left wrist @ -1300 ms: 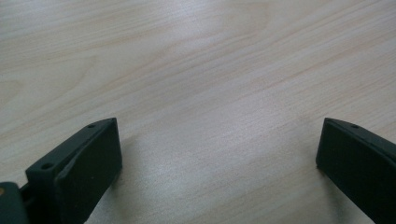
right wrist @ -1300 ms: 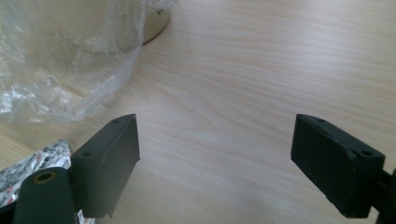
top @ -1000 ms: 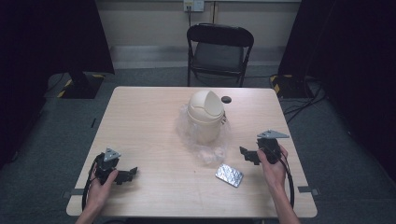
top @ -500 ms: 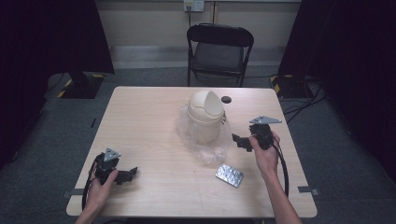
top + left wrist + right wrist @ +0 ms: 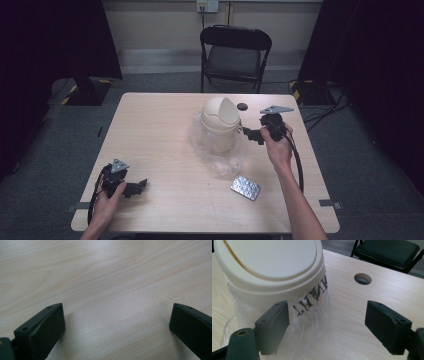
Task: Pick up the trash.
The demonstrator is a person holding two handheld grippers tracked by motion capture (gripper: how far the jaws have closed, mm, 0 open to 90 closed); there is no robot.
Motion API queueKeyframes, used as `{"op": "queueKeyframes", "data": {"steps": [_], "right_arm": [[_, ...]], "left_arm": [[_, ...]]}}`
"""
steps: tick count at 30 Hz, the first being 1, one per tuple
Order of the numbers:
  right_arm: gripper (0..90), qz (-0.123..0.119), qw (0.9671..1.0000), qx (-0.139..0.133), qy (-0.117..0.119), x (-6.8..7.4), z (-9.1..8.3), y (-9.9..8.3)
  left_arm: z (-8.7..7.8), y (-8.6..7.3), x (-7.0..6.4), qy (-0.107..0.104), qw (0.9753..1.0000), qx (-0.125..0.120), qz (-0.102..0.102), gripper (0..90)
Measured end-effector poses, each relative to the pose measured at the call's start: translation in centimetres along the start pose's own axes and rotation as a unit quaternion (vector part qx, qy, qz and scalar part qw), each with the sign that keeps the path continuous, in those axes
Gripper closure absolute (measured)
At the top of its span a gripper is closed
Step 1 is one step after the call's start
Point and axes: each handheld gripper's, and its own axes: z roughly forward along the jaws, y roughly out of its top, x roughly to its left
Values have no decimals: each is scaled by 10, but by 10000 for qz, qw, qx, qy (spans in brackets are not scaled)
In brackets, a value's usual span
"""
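The right gripper (image 5: pixel 327 322) has its two black jaws spread wide apart, with nothing between them. They sit just beside the little cream plastic bin with the round swing lid (image 5: pixel 274 277). The bin stands upright near the middle of the pale wooden worktop (image 5: pixel 150 130), and a thin clear plastic bag (image 5: pixel 312 322) hangs out from under its lid and spills down around it.

The bin looks light and stiff, and its smooth sides may be slippery. The bag is soft and crinkly and could slide or tear if pulled hard. I think the bin's side wall or the edge of the lid would be the best place to grab.

The left gripper (image 5: pixel 115 332) rests low near the front left of the worktop, its jaws also wide apart over bare wood.

A small silver blister pack (image 5: pixel 245 187) lies flat, closer to the person. Black letters show on the bin through the bag, but they are upside down and hard to read. I cannot see inside the bin.
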Motion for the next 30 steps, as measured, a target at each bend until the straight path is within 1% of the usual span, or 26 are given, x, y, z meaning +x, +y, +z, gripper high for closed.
{"op": "queueKeyframes", "data": {"steps": [1, 3, 6, 8, 9, 10, 11, 14, 15, 16, 18, 21, 24, 30], "right_arm": [[191, -34, 10000, -26, 14, -1, 2, 6], [191, -42, 10000, -72, -10, -1, 3, 11], [192, -44, 10000, -45, 16, -4, 5, 16], [198, -24, 9999, -111, 2, -5, 7, 20], [197, -16, 10000, -69, 14, -6, 10, 25], [197, -16, 10000, -69, 14, -6, 10, 25], [198, 18, 9999, -98, 34, -6, 12, 29], [198, 30, 9999, -136, 42, -4, 16, 34], [198, 30, 9999, -136, 42, -4, 16, 34], [197, 11, 10000, -40, 62, -4, 21, 37], [197, 25, 10000, -12, 53, -4, 23, 38], [198, 23, 10000, -13, 80, -4, 32, 42], [197, 26, 9999, 88, 96, -4, 39, 40], [196, 86, 9997, 160, 143, -4, 49, 37]], "left_arm": [[0, 0, 0, -5, 10000, -1, -4, 0], [0, 0, 0, -3, 10000, 0, -1, 0], [0, 0, 0, -2, 10000, -2, -3, 0], [0, 0, 0, -5, 10000, -1, -3, 0], [0, 0, 0, -3, 10000, -1, -1, 0], [0, 0, 0, -3, 10000, -1, -1, 0], [0, 0, 0, 1, 10000, 0, -1, 0], [0, 0, 0, -4, 10000, -1, -2, 0], [0, 0, 0, -4, 10000, -1, -2, 0], [0, 0, 0, -5, 10000, -1, -4, 0], [0, 0, 0, -2, 10000, 0, -2, 0], [0, 0, 0, -1, 10000, -3, -6, 0], [0, 0, 0, -3, 10000, -2, -5, 0], [0, 0, 0, -3, 10000, -3, -4, 0]]}}
